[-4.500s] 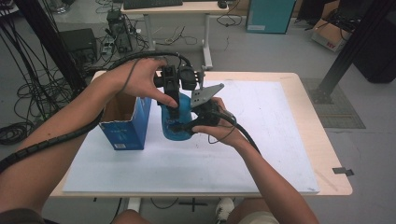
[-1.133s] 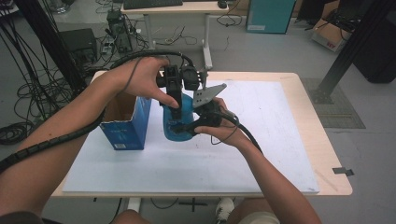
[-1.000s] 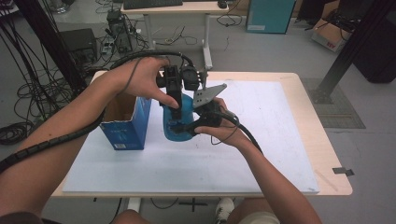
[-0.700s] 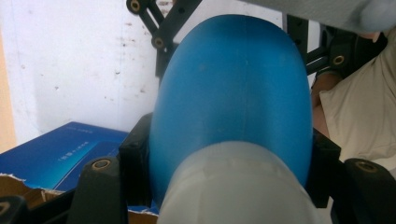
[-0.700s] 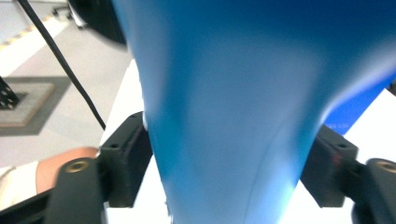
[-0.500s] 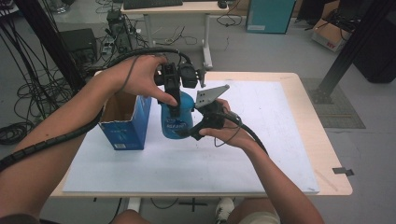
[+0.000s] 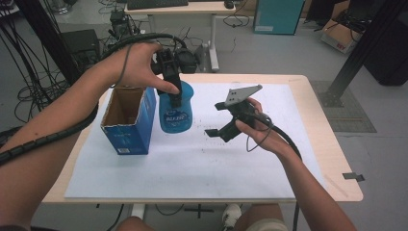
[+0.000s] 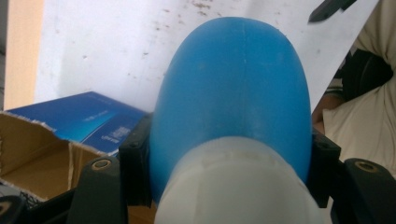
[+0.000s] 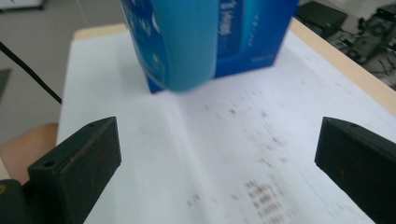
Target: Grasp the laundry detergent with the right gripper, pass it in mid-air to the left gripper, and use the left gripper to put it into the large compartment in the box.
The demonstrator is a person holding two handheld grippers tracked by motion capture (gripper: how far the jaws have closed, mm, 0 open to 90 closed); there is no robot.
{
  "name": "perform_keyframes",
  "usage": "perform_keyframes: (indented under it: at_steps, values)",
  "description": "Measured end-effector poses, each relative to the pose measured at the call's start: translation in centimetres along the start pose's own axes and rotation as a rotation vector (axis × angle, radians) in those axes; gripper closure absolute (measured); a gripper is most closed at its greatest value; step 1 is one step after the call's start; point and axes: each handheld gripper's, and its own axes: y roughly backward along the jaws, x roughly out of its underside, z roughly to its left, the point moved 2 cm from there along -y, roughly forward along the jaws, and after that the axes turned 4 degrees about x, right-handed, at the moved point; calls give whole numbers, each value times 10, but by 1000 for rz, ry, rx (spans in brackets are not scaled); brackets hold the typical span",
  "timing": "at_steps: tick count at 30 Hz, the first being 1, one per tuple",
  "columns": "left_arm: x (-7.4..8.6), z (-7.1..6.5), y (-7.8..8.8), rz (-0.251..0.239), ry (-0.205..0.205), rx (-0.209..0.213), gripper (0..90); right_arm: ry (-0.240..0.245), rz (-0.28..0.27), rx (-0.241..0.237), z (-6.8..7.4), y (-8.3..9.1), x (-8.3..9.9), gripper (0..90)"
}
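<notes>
Lifting was the step in hand, as I judged it: the left gripper held the blue bottle by its upper part in the high view, beside the open blue carton, with the bottle's base apparently just off the white sheet. To do this well, the bottle should be raised clear of the carton's rim before any sideways travel, kept upright, and brought down squarely into the opening without striking the torn cardboard flaps. The right gripper stood well apart to the right, above the sheet, with nothing between its jaws; it should stay out of the lifting path.

The left gripper view showed the bottle as a smooth, rounded blue body with a faint mould seam, running into a pale whitish collar nearest the camera. Both black jaws pinched it at the sides, just above that collar. The carton lay to the left, its brown inner wall exposed. The smooth plastic looked liable to slip if the grip eased.

The right gripper view showed its own jaws spread wide and empty, having just been opening. Beyond them the bottle, blurred, hung in front of the carton, over the speckled sheet.
</notes>
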Motion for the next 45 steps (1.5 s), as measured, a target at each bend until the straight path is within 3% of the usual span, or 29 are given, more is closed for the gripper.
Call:
perform_keyframes:
  at_steps: [1,3,4,5,6,7,9,10,14,16,17,21,22,23,24,26,27,28,30,33,37,43,45]
  values:
    - [0,3,7,-5,26,-3,371,-2,19,18,-4,9,0,1]
    - [1,4,9,-11,37,-7,371,-8,33,32,-6,16,0,1]
    - [1,8,18,-16,72,-7,371,1,43,61,-11,25,0,1]
    - [1,8,18,-16,72,-7,371,1,43,61,-11,25,0,1]
    - [1,13,26,-20,107,-11,371,2,54,99,-17,35,0,1]
    - [1,13,26,-20,107,-11,371,2,54,99,-17,35,0,1]
    - [2,20,38,-29,163,-17,371,-19,66,148,-27,49,2,2]
    - [2,20,38,-29,163,-17,371,-20,71,157,-30,53,3,2]
    - [5,30,54,-39,245,-40,371,-54,80,205,-38,66,6,2]
    - [7,38,65,-42,308,-54,371,-91,92,226,-43,75,9,2]
    - [7,38,65,-42,308,-54,371,-91,92,226,-43,75,9,2]
    - [13,48,78,-53,397,-58,371,-83,107,249,-49,86,10,2]
    - [16,53,84,-56,445,-52,372,-84,105,267,-50,90,10,1]
    - [16,53,84,-56,445,-52,372,-86,104,274,-51,92,9,2]
    - [21,58,90,-68,487,-50,372,-83,106,279,-52,94,9,2]
    - [27,64,96,-73,539,-44,372,-84,108,287,-53,97,9,2]
    - [27,64,96,-73,539,-44,372,-84,108,287,-53,97,9,2]
    - [31,68,100,-78,583,-47,372,-85,111,292,-54,99,9,2]
    - [37,74,105,-71,627,-55,372,-90,119,299,-54,100,10,2]
    - [41,78,108,-73,655,-64,372,-98,127,306,-55,102,11,2]
    - [54,87,114,-93,738,-71,371,-108,129,317,-56,104,11,1]
    - [63,94,116,-99,781,-79,371,-125,141,336,-58,105,8,2]
    - [65,95,116,-106,813,-69,371,-126,150,345,-58,105,7,2]
